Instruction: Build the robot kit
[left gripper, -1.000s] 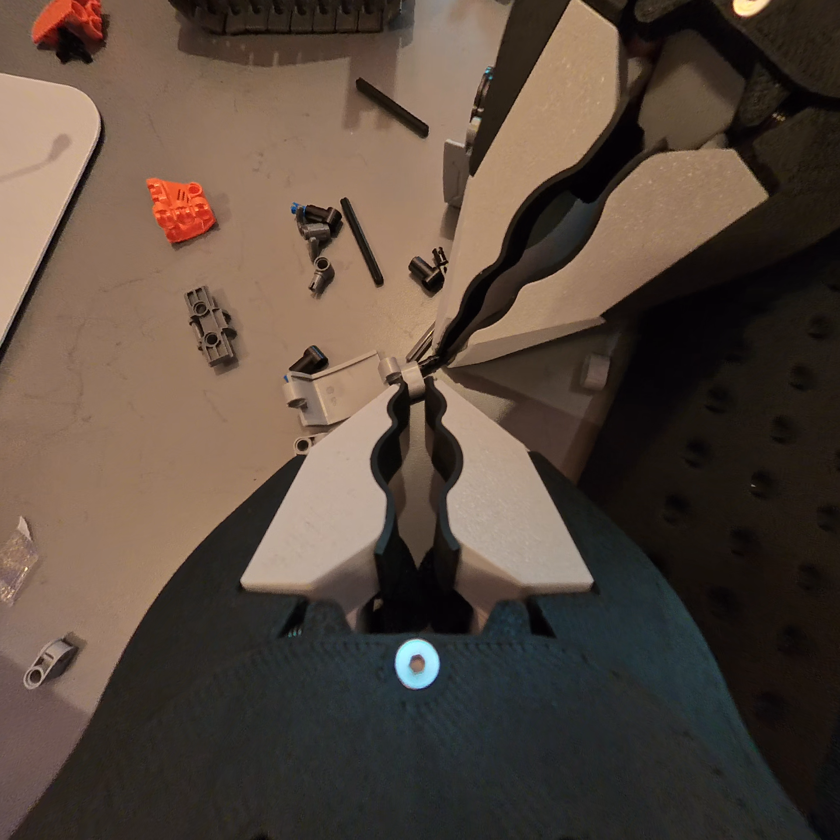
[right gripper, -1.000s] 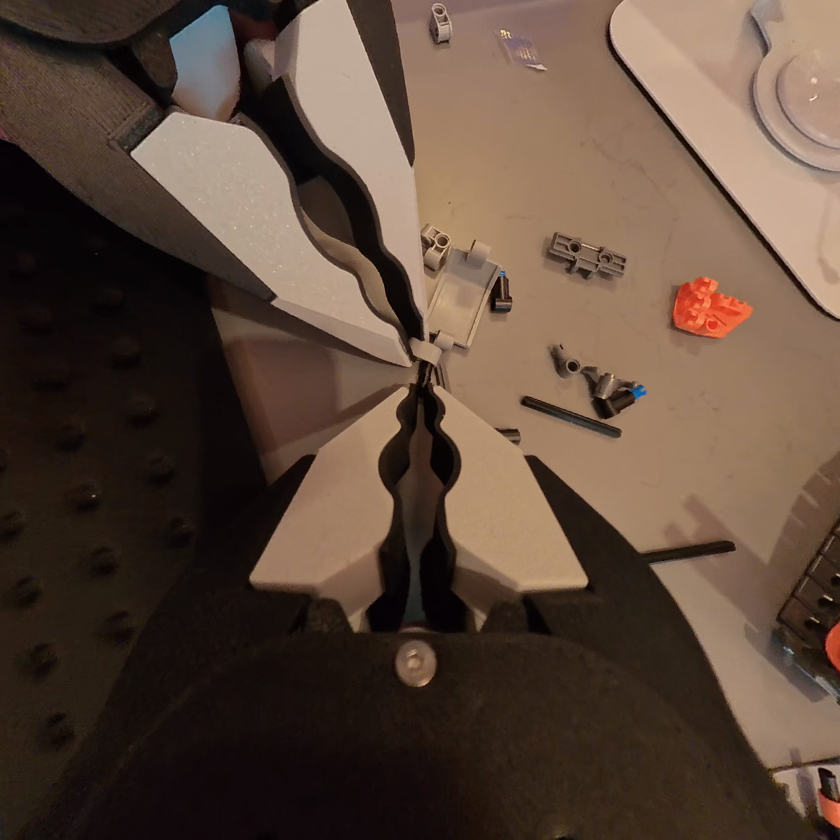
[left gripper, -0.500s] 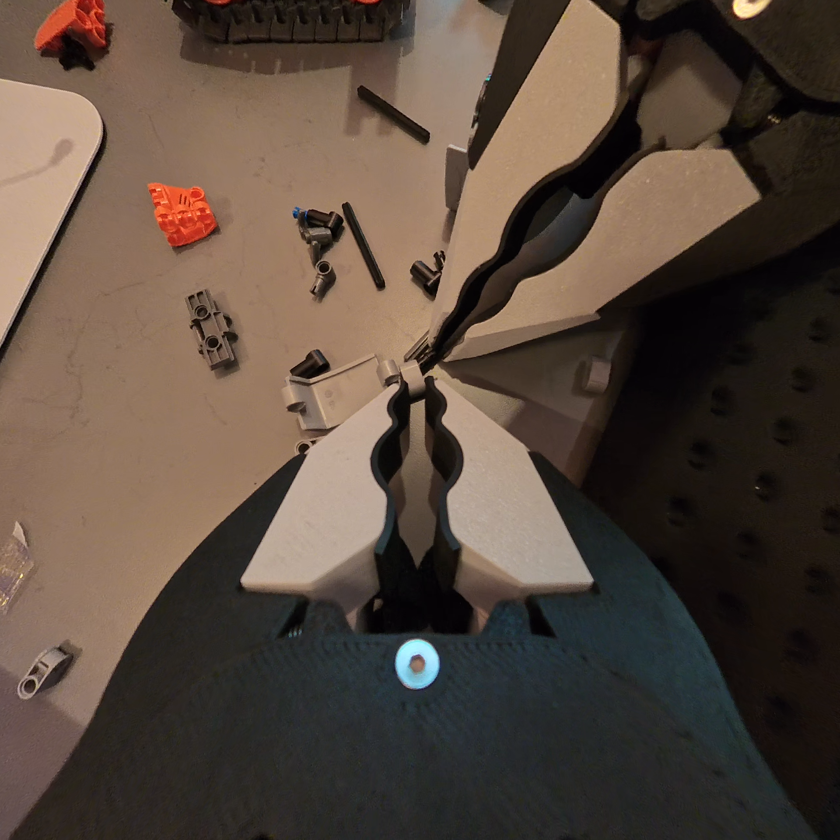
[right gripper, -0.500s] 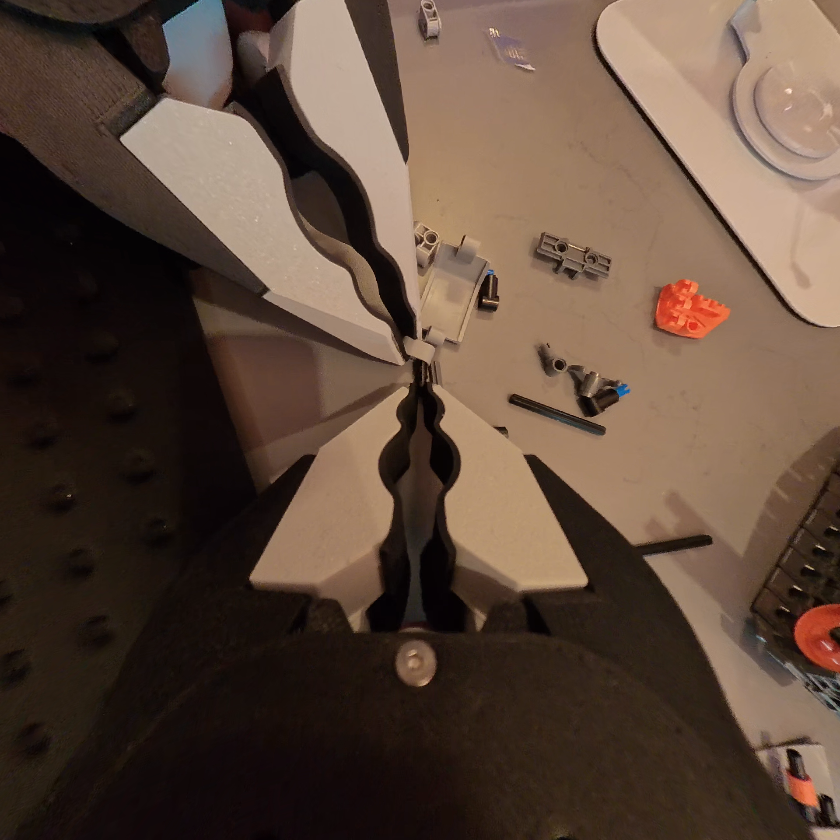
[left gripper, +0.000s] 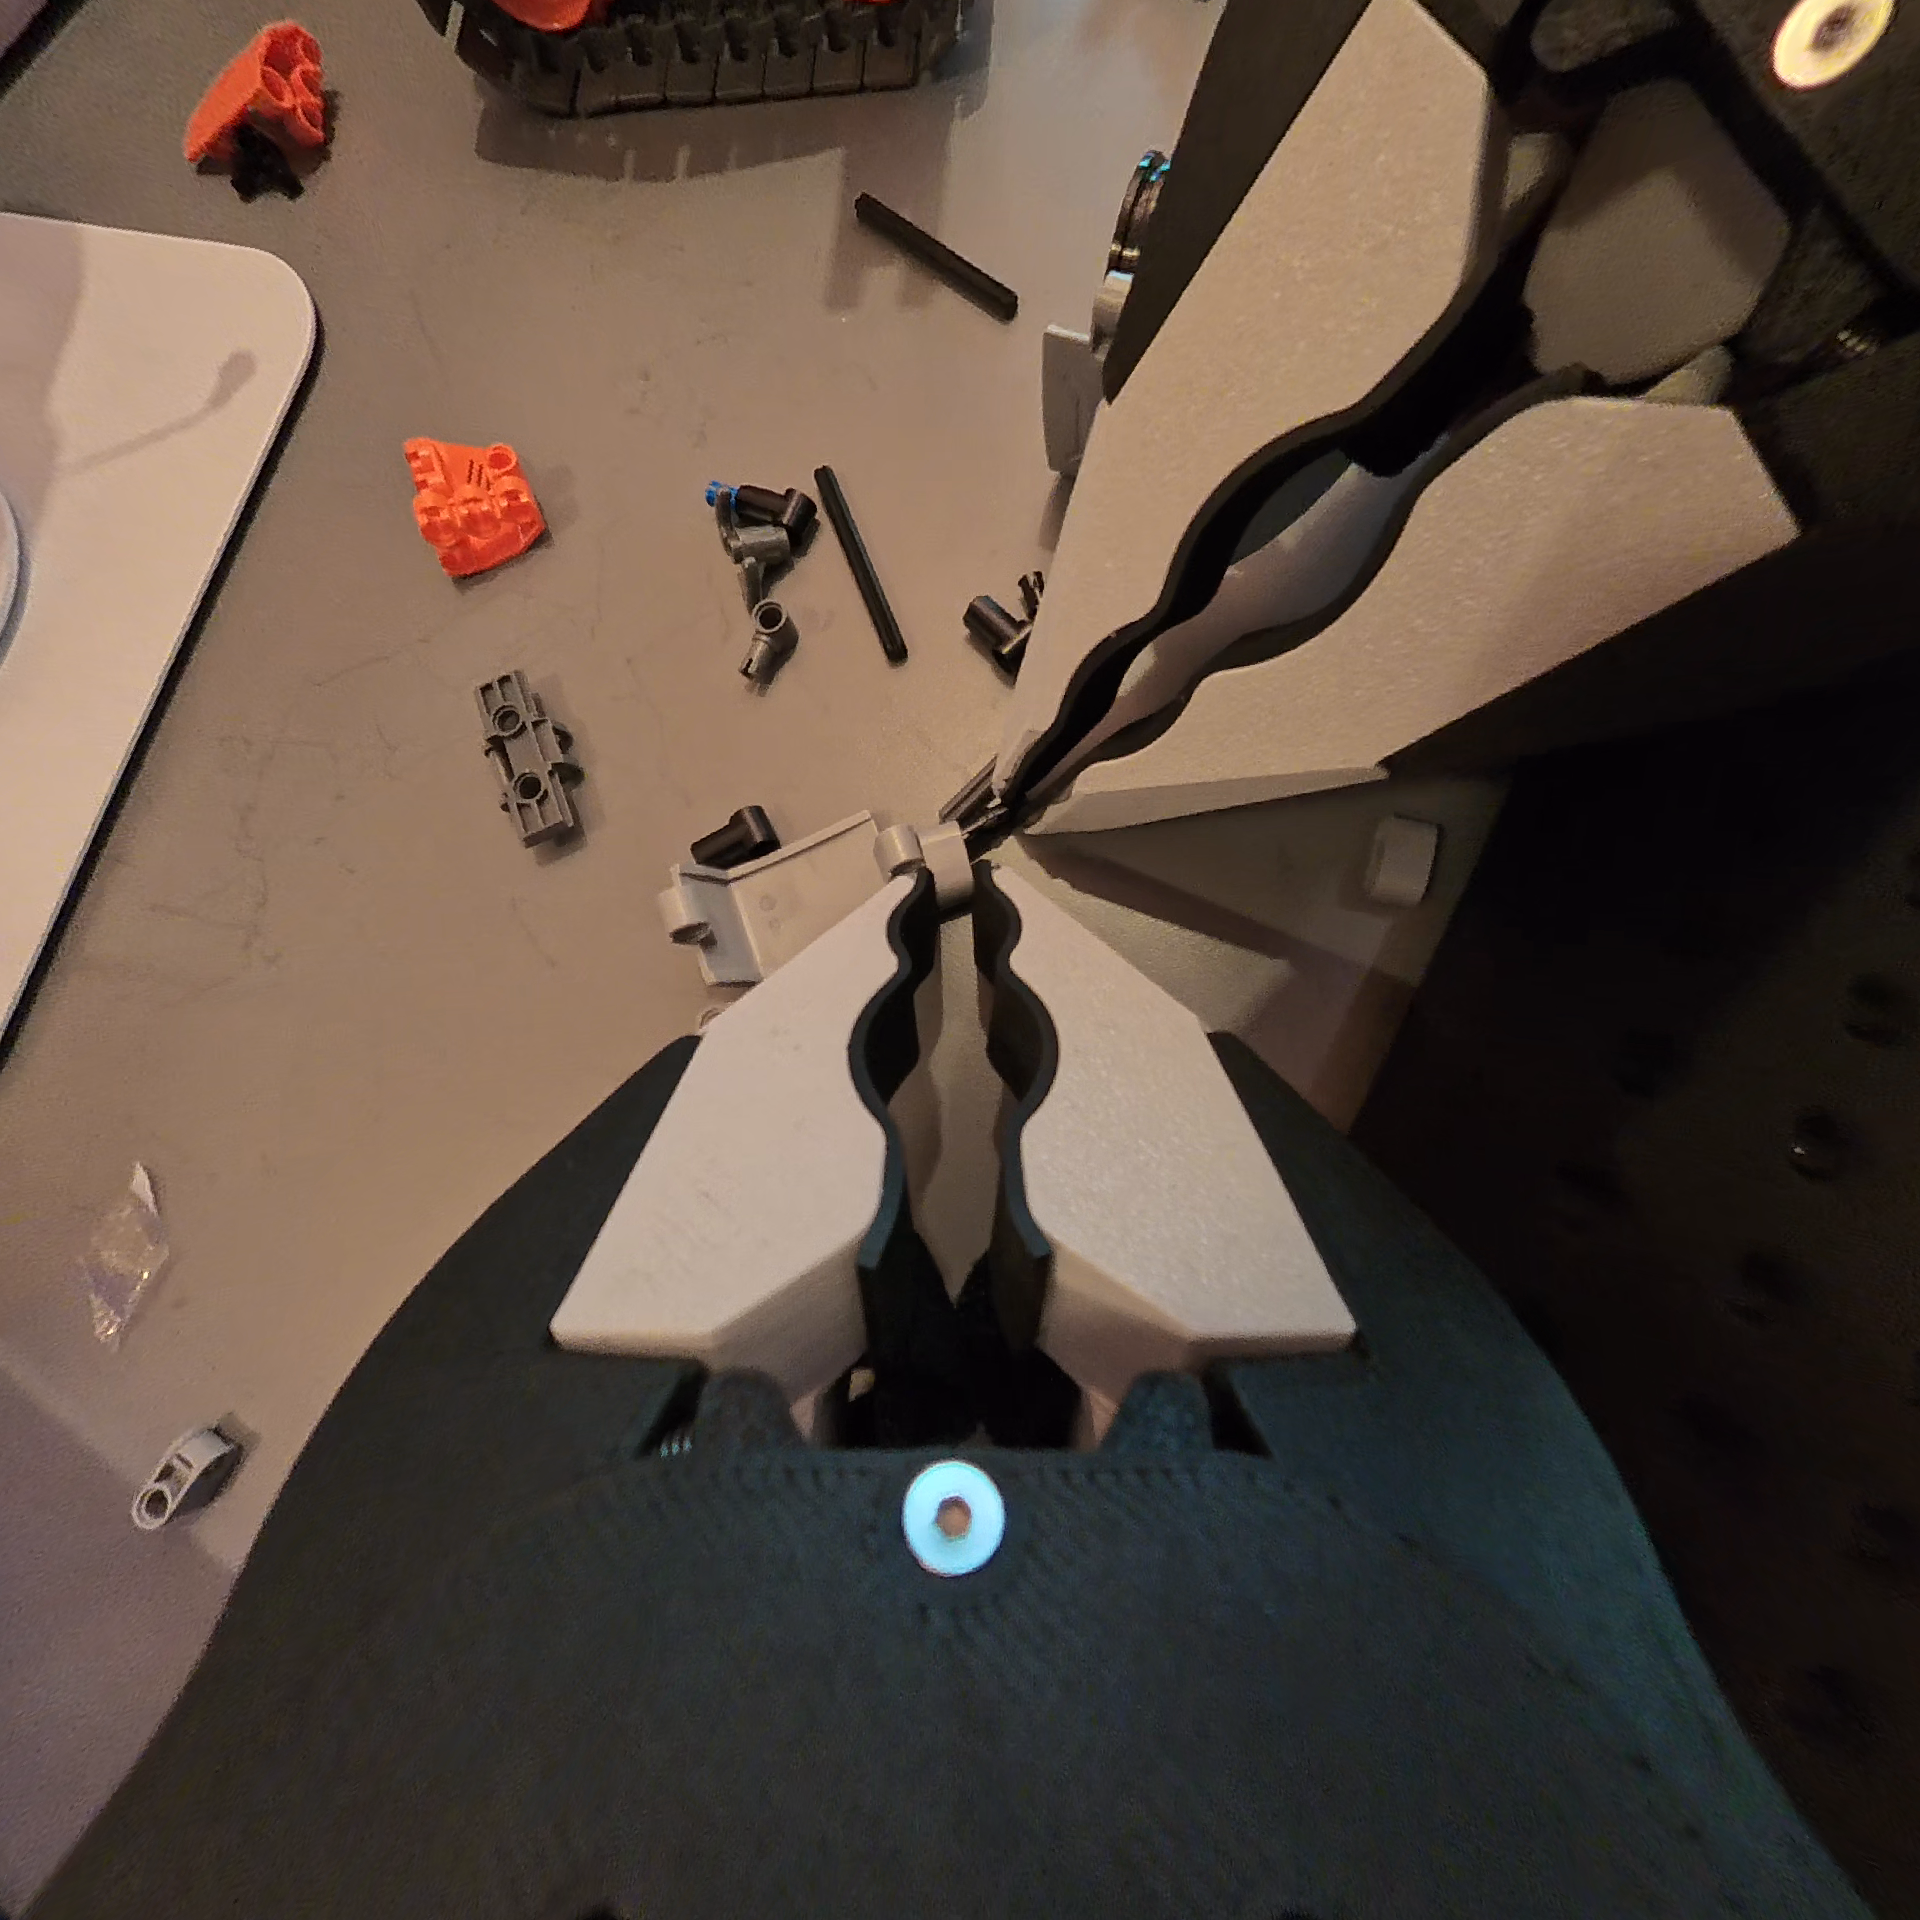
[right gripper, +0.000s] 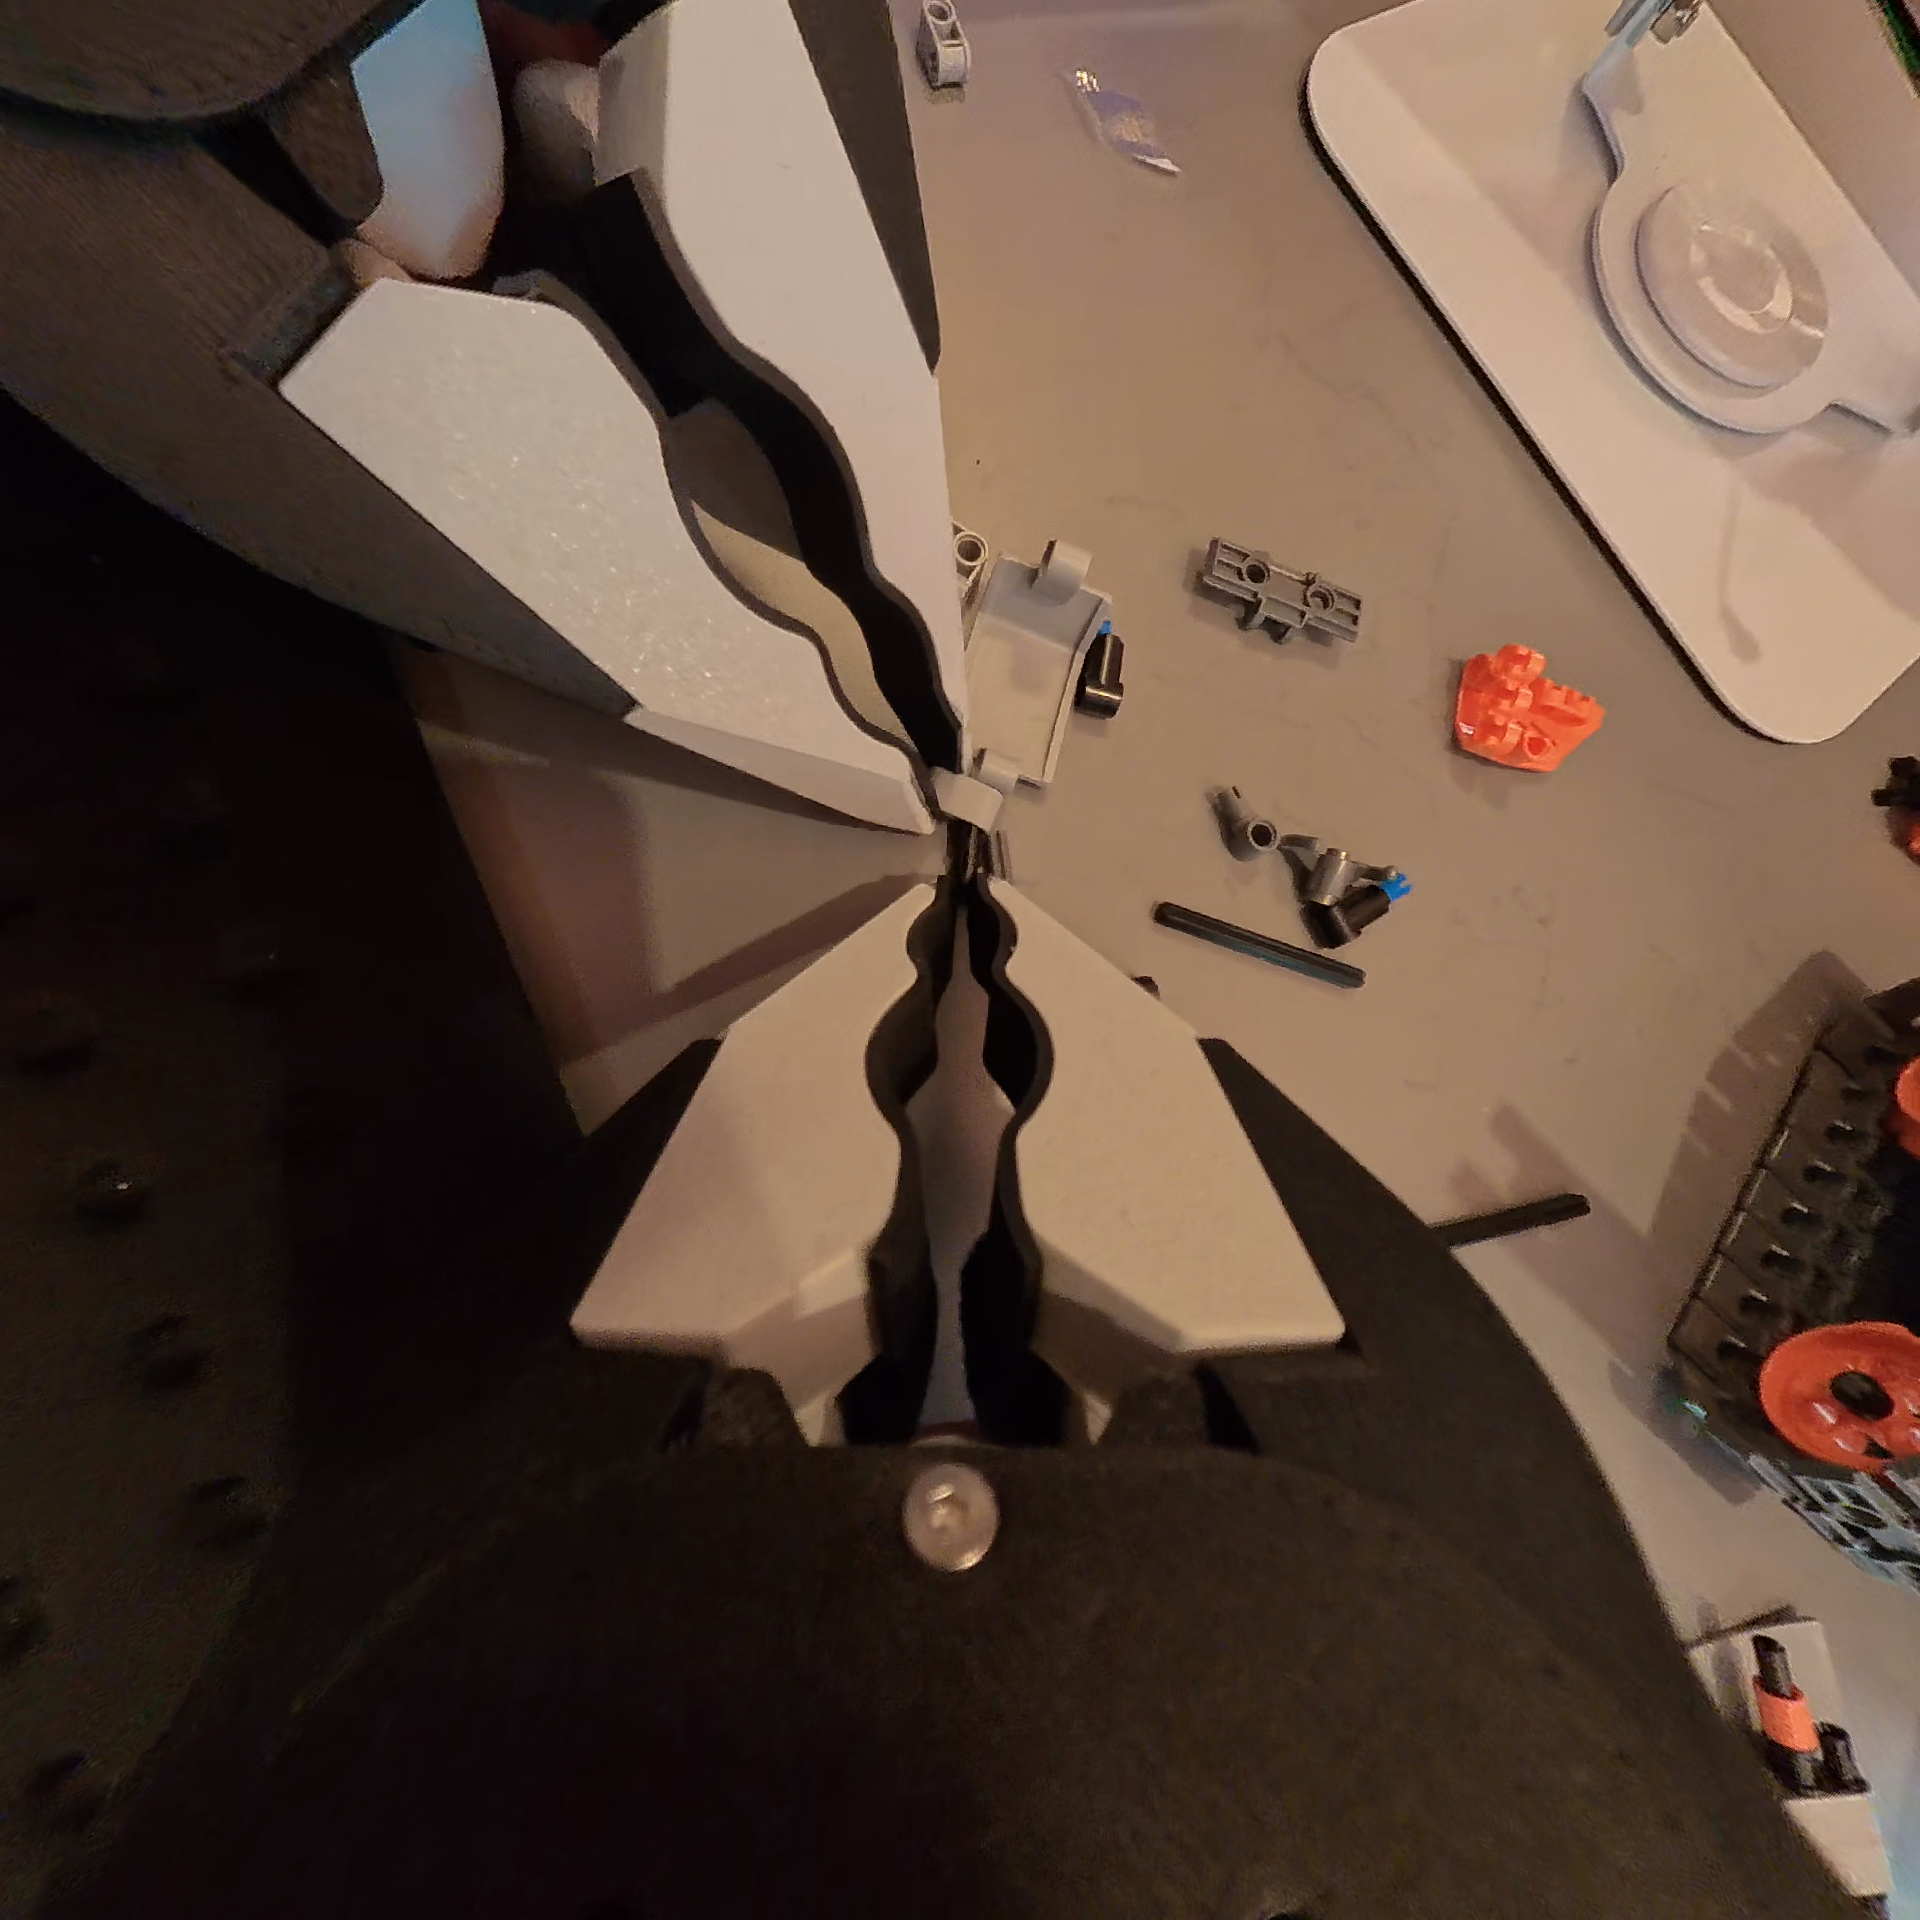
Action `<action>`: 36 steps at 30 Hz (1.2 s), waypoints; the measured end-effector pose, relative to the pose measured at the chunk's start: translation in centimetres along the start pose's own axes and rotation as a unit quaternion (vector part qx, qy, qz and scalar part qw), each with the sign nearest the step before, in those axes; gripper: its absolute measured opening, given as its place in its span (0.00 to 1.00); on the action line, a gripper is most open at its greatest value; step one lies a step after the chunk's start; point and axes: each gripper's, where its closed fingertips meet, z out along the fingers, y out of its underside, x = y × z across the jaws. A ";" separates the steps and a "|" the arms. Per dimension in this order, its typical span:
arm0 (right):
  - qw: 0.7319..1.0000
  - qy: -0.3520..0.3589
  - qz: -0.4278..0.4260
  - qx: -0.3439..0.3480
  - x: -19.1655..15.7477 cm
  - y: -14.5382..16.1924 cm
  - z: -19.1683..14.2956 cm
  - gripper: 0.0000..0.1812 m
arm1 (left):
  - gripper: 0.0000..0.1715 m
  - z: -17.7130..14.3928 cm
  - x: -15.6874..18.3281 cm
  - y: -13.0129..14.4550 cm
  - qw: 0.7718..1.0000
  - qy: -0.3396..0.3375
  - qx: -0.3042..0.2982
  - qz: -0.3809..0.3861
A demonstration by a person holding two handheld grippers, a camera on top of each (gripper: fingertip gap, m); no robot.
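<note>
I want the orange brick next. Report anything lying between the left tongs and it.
No loose part sits squarely on that line. The left tongs are shut on the light grey panel, which juts that way with a black pin beside it. Bare table reaches the orange brick beyond.

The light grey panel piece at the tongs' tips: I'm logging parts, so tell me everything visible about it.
The light grey panel piece looks like smooth moulded plastic: a flat, slightly dished plate with raised edges and round connector lugs at its corners. It lies low over the grey table, tilted toward the left tongs, which are shut on one corner lug. The right tongs meet that same corner, pinching a thin dark part there. A small black pin sits against its far edge.
</note>
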 end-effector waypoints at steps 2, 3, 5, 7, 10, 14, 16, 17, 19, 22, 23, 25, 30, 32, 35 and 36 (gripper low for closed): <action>1.000 0.000 0.003 0.001 0.1 0.0 0.0 0.00 | 0.02 0.0 0.0 0.0 1.000 -0.001 -0.003 0.002; 1.000 0.000 0.007 0.001 0.1 0.0 0.0 0.00 | 0.02 0.0 0.0 0.0 1.000 -0.002 -0.004 0.000; 1.000 0.004 0.011 0.000 0.2 0.0 0.0 0.00 | 0.02 0.1 0.0 0.0 1.000 -0.005 -0.005 -0.005; 1.000 0.010 0.011 -0.002 0.3 0.0 0.1 0.00 | 0.02 0.2 -0.1 -0.1 1.000 -0.011 -0.008 -0.011; 1.000 0.017 0.008 -0.004 0.3 0.0 0.1 0.00 | 0.02 0.2 -0.2 -0.1 1.000 -0.007 -0.008 -0.029; 0.999 0.032 -0.005 -0.005 0.3 -0.1 0.2 0.00 | 0.02 0.3 -0.3 -0.2 0.998 0.005 -0.004 -0.055; 0.999 0.046 -0.019 -0.009 0.3 -0.2 0.3 0.00 | 0.02 0.3 -0.4 -0.2 0.998 0.013 -0.002 -0.069; 0.998 0.051 -0.023 -0.011 0.3 -0.3 0.3 0.00 | 0.02 0.3 -0.5 -0.2 0.997 0.015 -0.001 -0.075; 0.998 0.051 -0.019 -0.010 0.3 -0.3 0.3 0.00 | 0.02 0.3 -0.6 -0.2 0.997 0.013 -0.002 -0.075; 0.999 0.048 -0.005 -0.008 0.5 -0.3 0.4 0.00 | 0.02 0.4 -0.7 -0.2 0.996 0.014 0.000 -0.083; 0.999 0.045 0.005 -0.006 0.6 -0.3 0.4 0.00 | 0.02 0.4 -0.7 -0.2 0.997 0.012 0.001 -0.082; 0.999 0.045 0.012 -0.006 0.8 -0.2 0.4 0.00 | 0.02 0.4 -0.8 -0.2 0.997 0.006 0.000 -0.081; 0.999 0.036 0.032 -0.004 0.8 -0.3 0.5 0.00 | 0.02 0.6 -0.8 -0.4 0.997 -0.004 -0.001 -0.077; 0.999 0.040 0.026 -0.005 0.8 -0.3 0.5 0.00 | 0.02 0.7 -0.8 -0.5 0.997 -0.006 -0.002 -0.071; 0.999 0.029 0.021 0.000 0.6 -0.4 0.5 0.00 | 0.02 0.7 -0.8 -0.5 0.998 0.002 -0.001 -0.066; 1.000 0.019 0.016 0.009 0.3 -0.7 0.5 0.00 | 0.02 0.7 -0.7 -0.7 0.998 0.007 0.003 -0.062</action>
